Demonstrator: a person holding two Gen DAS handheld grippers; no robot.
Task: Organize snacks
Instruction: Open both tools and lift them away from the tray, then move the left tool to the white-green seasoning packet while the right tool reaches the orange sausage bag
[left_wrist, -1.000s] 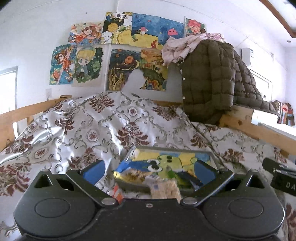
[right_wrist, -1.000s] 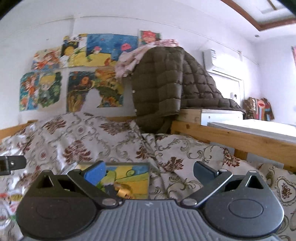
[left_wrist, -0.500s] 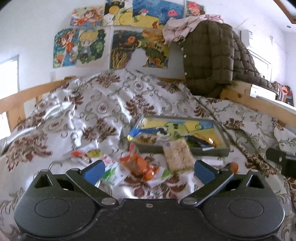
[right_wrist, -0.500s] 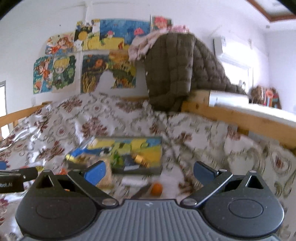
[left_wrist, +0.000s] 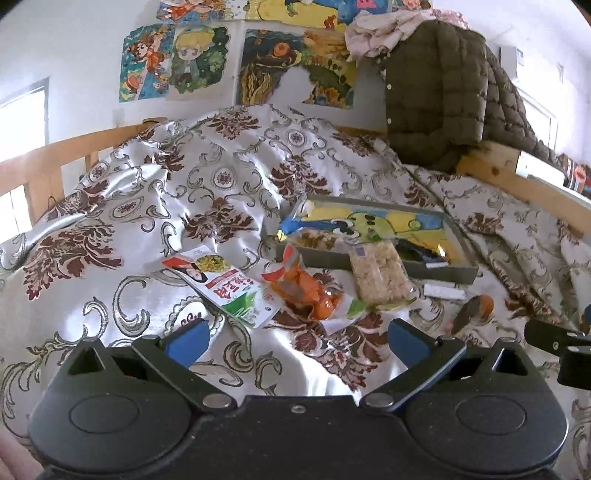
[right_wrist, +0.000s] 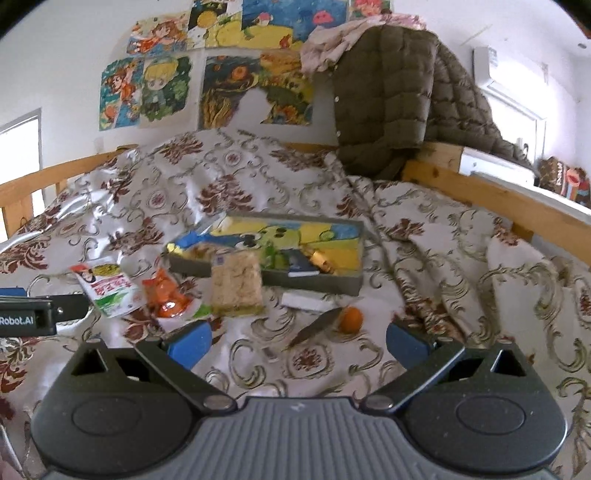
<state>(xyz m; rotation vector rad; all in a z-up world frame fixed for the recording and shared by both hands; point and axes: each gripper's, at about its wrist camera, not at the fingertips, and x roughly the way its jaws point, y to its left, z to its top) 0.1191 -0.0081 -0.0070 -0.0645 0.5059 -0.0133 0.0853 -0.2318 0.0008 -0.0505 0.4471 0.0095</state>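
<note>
Both the left tongs (left_wrist: 297, 338) and right tongs (right_wrist: 299, 338) are held apart and empty above snack packets (left_wrist: 236, 288) scattered beside the tray (right_wrist: 317, 282) on the bed (left_wrist: 221, 177).

We see a silvery-white bedspread (left_wrist: 207, 192) patterned with maroon florals and grey scrolls. On it lie a yellow, blue and green cartoon-printed tray (right_wrist: 343, 284), an orange snack packet (left_wrist: 306, 291) and a white-red-green pouch (left_wrist: 225, 284). A quilted olive-brown jacket (right_wrist: 388, 96) hangs behind.

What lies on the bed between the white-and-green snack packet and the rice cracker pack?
An orange snack bag lies between the white-and-green packet and the rice cracker pack; both wrist views show it.
</note>
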